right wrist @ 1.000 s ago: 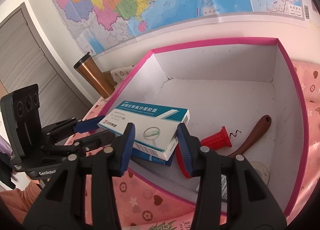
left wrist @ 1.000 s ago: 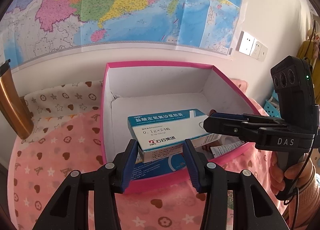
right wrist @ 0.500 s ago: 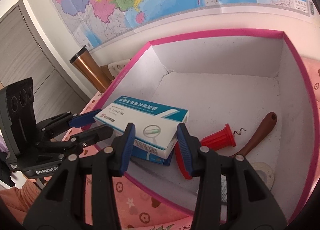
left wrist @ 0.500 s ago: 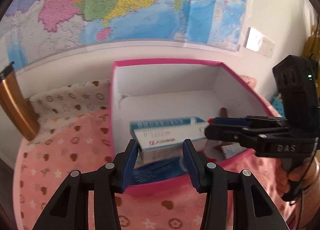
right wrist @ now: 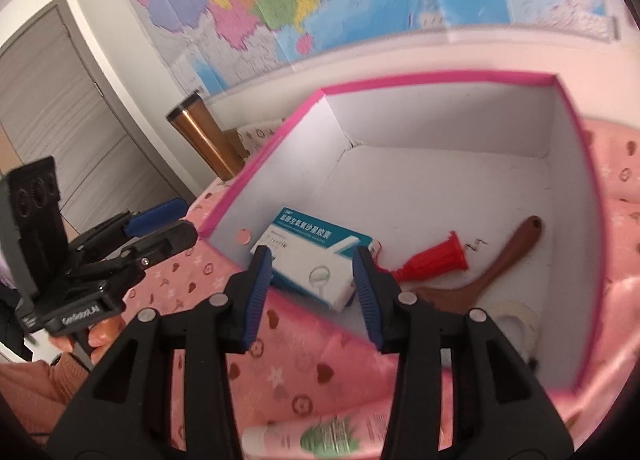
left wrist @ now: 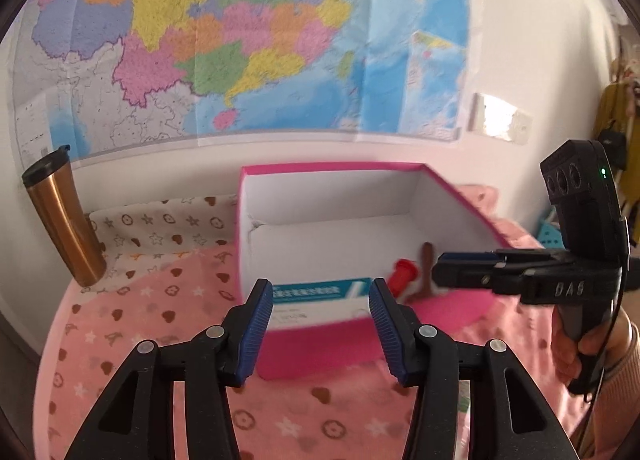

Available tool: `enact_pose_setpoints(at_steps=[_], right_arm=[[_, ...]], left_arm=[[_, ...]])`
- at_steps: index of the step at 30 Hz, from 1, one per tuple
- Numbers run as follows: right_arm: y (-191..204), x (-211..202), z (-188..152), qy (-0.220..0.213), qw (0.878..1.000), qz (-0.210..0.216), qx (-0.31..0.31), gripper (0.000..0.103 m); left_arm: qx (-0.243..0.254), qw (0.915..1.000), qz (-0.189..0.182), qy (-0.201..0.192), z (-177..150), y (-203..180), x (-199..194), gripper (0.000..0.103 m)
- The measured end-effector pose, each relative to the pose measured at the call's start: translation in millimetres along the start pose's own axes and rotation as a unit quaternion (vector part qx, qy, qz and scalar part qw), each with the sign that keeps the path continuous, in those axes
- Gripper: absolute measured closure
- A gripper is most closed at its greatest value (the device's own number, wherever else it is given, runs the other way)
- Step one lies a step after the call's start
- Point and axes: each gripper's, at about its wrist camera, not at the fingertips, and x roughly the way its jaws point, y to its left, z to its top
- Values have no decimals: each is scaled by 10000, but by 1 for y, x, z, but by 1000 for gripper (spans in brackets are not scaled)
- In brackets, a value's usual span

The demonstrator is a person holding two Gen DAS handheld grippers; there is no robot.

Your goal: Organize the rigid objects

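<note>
At the far left a copper tumbler is seen standing on the pink patterned cloth, well apart from the work. Next comes the left gripper: its jaws are opening, with nothing pressed between them, and they are poised just outside the near wall of the pink box. The medicine carton is found lying flat inside the box against that near wall, ahead of and below both grippers, its long axis running roughly along the wall. The right gripper is held at a moderate gap, empty, and is framed directly over the carton, so it is judged the nearer of the two. Further right, a red corkscrew and a brown wooden scoop lie beside the carton (a tape roll sits near the scoop). Open floor is left toward the back of the box; a white tube is seen on the cloth, still outside the box.
</note>
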Motion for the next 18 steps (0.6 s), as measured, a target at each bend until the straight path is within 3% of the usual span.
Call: enact_pose_setpoints(at_steps=[3, 6, 13, 18], right_arm=[[2, -29, -13, -137, 9998, -8, -111, 58], [0, -47, -31, -125, 9998, -55, -137, 58], [-31, -32, -76, 447, 9969, -588, 276, 58], [-57, -20, -96, 671, 9926, -750, 679, 58]], left_arm=[[49, 9998, -180, 71, -14, -12, -6, 51], [151, 9983, -424, 382, -33, -28, -3, 51], [-162, 9890, -952, 1123, -77, -46, 12, 51], [-275, 9837, -1122, 1379, -93, -55, 12, 51]])
